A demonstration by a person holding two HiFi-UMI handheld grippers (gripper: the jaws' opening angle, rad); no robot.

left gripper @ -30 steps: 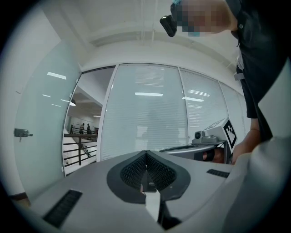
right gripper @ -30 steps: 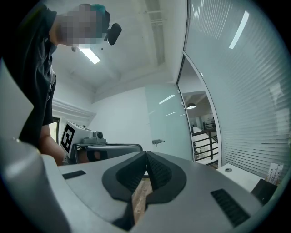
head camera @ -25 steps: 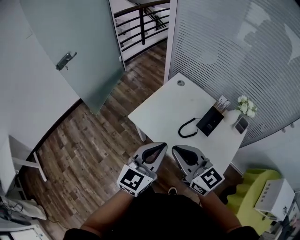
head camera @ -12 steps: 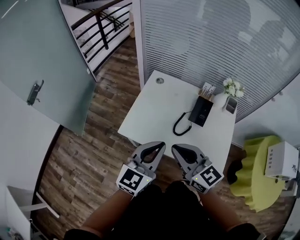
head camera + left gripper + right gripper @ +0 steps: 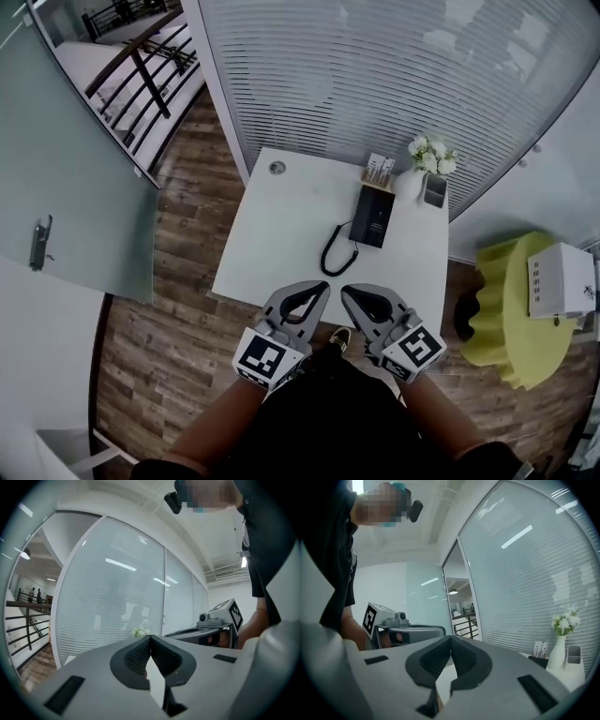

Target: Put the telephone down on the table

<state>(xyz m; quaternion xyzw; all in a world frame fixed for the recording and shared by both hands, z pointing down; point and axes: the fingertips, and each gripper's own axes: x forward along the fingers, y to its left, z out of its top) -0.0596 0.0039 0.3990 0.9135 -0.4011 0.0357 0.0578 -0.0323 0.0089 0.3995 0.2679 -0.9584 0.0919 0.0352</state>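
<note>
Left gripper [image 5: 322, 286]: jaws fully together, nothing between them, poised at the near edge of the table [image 5: 272, 244]. Right gripper [image 5: 346, 292]: just beside it, jaws likewise together and empty. The telephone [image 5: 372, 216] rests on the table well ahead of both sets of fingertips, slightly right of the right gripper; its coiled cord [image 5: 331, 255] loops toward the fingers. Judged step: approach. Open the jaws before reaching, pass above the cord, and keep clear of the flower vase [image 5: 413, 180] just beyond and right of the telephone
</note>
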